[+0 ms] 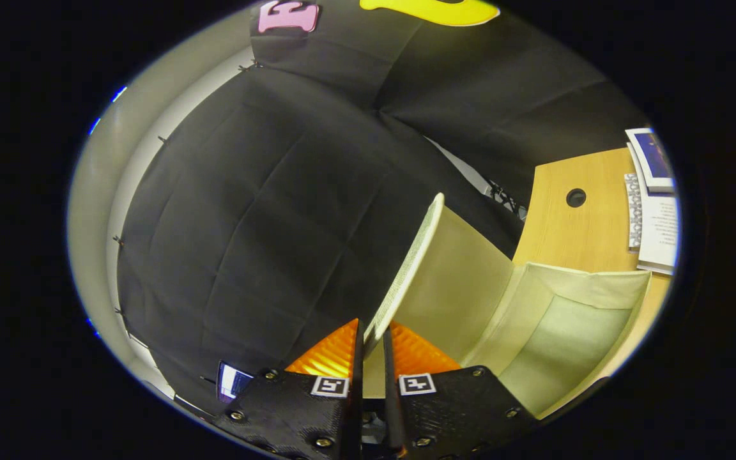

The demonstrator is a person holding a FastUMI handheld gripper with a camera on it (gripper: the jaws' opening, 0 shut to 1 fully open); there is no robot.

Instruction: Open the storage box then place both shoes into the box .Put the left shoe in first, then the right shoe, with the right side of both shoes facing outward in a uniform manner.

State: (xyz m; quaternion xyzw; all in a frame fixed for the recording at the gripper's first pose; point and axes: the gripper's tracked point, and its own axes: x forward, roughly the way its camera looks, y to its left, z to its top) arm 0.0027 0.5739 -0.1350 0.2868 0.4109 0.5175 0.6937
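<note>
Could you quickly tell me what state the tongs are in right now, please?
Tongs: shut on the lid of the storage box, gripping its edge, lid raised.

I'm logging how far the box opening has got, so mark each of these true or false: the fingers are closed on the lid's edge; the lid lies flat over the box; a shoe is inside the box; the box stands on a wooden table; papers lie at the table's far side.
1. The gripper has its fingers closed on the lid edge. True.
2. The lid lies flat over the storage box. False: it is raised, and the box's inside shows.
3. A shoe is inside the box. False: the part of the inside in view holds nothing.
4. The box stands on a wooden table. True.
5. Papers lie at the table's far side. True.
</note>
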